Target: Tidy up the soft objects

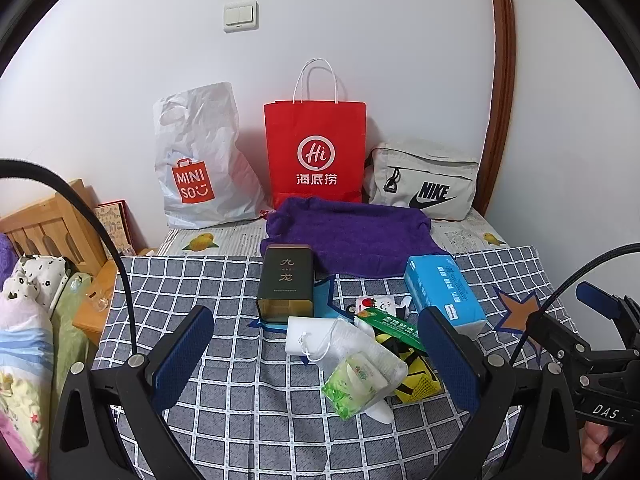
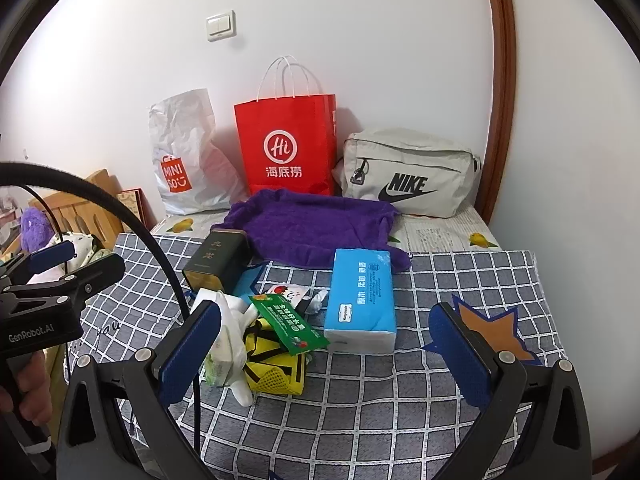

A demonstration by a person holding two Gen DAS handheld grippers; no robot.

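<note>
While both grippers are hanging wide apart and holding nothing, the left gripper (image 1: 316,354) is facing the green tissue pack (image 1: 360,380), and the blue tissue pack (image 2: 360,300) is lying ahead between the right gripper's (image 2: 326,354) fingers.

Left hand-held gripper (image 1: 316,356) and right hand-held gripper (image 2: 328,352) both gape wide
</note>
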